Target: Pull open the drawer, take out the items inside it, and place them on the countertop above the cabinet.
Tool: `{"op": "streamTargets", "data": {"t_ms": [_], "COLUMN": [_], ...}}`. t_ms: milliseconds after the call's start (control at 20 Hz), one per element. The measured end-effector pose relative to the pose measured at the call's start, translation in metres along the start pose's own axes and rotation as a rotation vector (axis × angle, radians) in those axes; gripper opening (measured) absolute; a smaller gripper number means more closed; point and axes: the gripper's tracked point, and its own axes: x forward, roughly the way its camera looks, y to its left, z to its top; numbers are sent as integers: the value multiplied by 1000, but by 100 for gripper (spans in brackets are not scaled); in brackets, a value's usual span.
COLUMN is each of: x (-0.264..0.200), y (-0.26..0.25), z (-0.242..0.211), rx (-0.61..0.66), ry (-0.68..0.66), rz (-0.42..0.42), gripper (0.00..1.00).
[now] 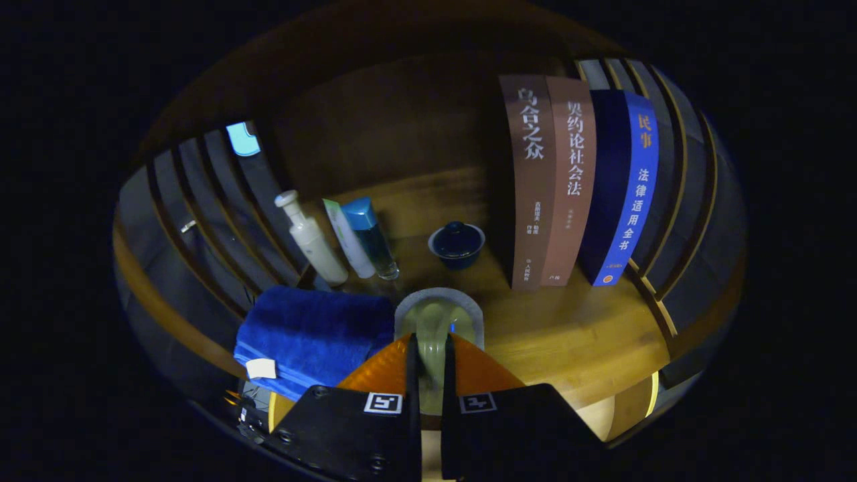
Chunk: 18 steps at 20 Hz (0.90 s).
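A: Claw status?

B: Gripper at bottom centre, fingers nearly together, clenched on a pale grey-green ceramic cup w/ a grey rim. Both fingers press its near wall, one each side of a thin bit of it.

A: Where's the cup sitting?

B: Over the wooden countertop, just ahead of the fingers. Can't tell if its base touches the wood.

A: What's around it?

B: Left of the cup, lower left of frame: folded blue towel w/ a small white tag, just beside the cup. Behind the towel, mid left: white plastic bottle w/ round cap, white tube, clear bottle w/ blue cap, all leaning together. Centre, beyond the cup: small dark blue lidded bowl, apart from it.

A: Right side?

B: Upright books, upper right: two brown-spined books, then a dark blue one w/ a brighter blue band. Dark slatted side panels flank the top.
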Motion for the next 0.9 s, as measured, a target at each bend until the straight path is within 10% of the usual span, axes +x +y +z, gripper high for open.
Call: {"op": "streamTargets", "data": {"t_ms": [250,600,900], "x": [21,12,-24], "y": [-6,2,4], "z": [-5,-4,-2], "rx": [13,40,40], "ry": [37,10,-66], "rz": [7,69,75], "gripper": [26,98,100]}}
